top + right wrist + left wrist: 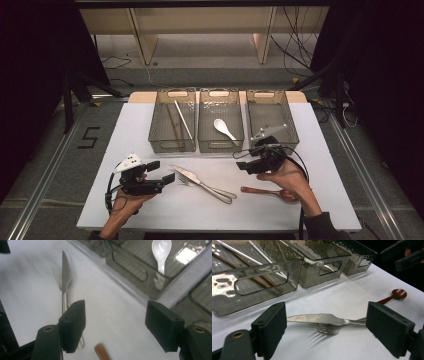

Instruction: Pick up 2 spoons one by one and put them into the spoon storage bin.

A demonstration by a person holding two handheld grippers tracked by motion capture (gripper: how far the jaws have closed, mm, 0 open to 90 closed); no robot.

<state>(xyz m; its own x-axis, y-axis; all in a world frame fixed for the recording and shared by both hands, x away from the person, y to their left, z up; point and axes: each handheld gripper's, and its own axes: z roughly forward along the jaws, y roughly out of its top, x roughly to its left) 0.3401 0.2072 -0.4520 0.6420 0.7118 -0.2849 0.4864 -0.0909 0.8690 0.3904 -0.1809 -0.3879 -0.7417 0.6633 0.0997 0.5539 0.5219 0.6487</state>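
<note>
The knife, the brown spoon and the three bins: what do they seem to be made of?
Knife: likely steel, grey and shiny with reflections.
Brown spoon: perhaps lacquered wood or plastic, glossy red-brown.
Three bins: clear smoky plastic, since the contents show through the walls.

Knife (312, 318) and fork (329, 329) between left gripper's jaws: bright polished metal. Spoon (395, 295) beyond its right jaw: glossy brown, wood-look. Bins (262, 282) ahead: smoky clear plastic, shiny. White spoon (161, 252) ahead of right gripper: glossy, ceramic-like. Jaw pads (72, 325): matt black, rubbery. Tabletop (352, 295): matt white.
</note>
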